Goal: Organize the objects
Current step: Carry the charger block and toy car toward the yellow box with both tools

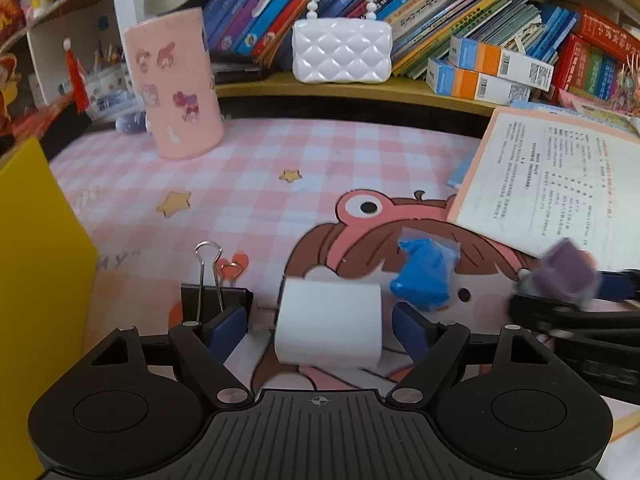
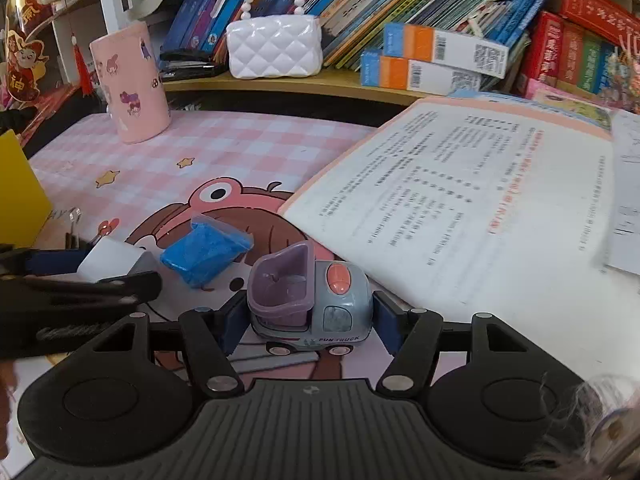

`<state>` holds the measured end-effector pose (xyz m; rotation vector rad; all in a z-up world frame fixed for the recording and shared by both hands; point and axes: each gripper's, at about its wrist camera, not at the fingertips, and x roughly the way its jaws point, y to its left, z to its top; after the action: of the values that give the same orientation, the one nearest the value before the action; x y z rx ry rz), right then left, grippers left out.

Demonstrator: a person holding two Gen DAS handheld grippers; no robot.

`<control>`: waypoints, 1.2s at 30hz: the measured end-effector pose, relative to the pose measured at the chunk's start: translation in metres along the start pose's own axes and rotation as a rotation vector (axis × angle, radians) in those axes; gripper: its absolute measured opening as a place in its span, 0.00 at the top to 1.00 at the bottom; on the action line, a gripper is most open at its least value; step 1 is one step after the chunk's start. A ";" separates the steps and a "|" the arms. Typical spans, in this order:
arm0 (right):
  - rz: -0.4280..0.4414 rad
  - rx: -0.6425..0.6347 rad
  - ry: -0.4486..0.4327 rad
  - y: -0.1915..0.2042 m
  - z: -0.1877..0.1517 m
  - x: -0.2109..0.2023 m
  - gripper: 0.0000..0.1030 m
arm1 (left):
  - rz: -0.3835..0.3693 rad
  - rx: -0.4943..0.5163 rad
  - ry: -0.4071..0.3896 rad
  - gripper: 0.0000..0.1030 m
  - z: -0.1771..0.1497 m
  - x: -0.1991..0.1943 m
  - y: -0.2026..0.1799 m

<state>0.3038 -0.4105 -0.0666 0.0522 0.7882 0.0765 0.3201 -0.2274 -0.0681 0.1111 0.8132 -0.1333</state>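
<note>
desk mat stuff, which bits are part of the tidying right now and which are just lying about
In hand now:
- white block, between the left gripper fingers, gaps both sides
- toy truck, between the right gripper fingers

Lying about:
- blue packet
- binder clip
- pink cup
- white handbag
- open book

I see a table under a pink checked cartoon mat (image 1: 248, 152), a yellow wooden shelf (image 1: 360, 90) behind it packed with leaning books (image 2: 400, 4), a yellow panel (image 1: 36, 280) at the left edge, soft daylight.
</note>
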 end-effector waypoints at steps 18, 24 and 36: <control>-0.042 0.004 -0.033 0.021 -0.022 -0.065 0.40 | -0.090 -0.085 -0.084 0.38 -0.017 -0.079 0.020; -0.021 -0.038 -0.032 0.052 -0.042 -0.091 0.40 | -0.074 -0.083 -0.127 0.38 -0.049 -0.130 0.042; 0.078 -0.093 0.006 0.132 -0.086 -0.137 0.40 | -0.043 -0.231 -0.101 0.38 -0.127 -0.198 0.103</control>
<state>0.1399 -0.2893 -0.0208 -0.0053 0.7872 0.1875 0.1114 -0.0922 -0.0050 -0.1301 0.7254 -0.0839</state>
